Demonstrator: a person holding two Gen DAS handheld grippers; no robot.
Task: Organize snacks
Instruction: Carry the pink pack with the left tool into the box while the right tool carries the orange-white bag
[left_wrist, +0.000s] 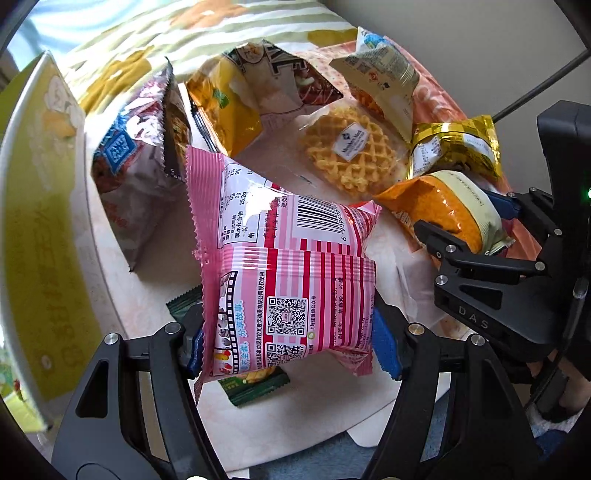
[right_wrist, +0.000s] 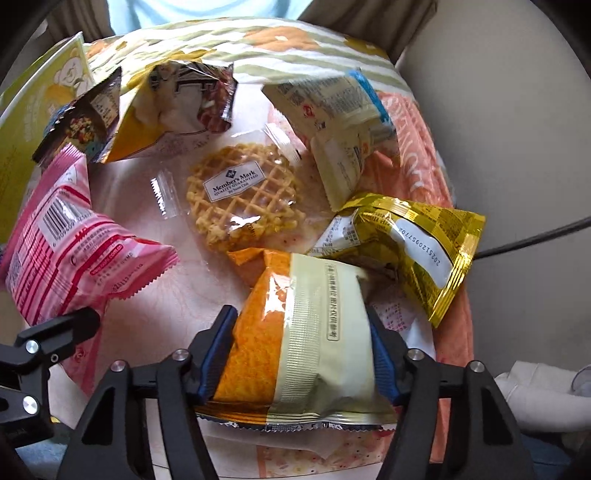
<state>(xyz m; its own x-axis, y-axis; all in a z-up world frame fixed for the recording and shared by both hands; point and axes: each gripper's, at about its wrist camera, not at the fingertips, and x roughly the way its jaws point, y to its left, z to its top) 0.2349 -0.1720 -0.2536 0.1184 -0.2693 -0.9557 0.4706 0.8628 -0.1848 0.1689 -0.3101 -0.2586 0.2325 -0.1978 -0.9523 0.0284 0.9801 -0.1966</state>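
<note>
Two packets gripped at once. Left wrist view: my left gripper (left_wrist: 288, 343) clamped on pink packet (left_wrist: 280, 266), hanging above table (left_wrist: 122, 266); lift straight, avoid green packet (left_wrist: 255, 384) beneath. Right wrist view: my right gripper (right_wrist: 295, 354) pinching orange-cream packet (right_wrist: 303, 332), beside gold packet (right_wrist: 417, 243); squeeze gently, contents crush.

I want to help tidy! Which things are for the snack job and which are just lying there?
Job: pink packet, orange packet, waffle, gold packet, yellow box.
Lying about: striped cloth, black cable.
</note>
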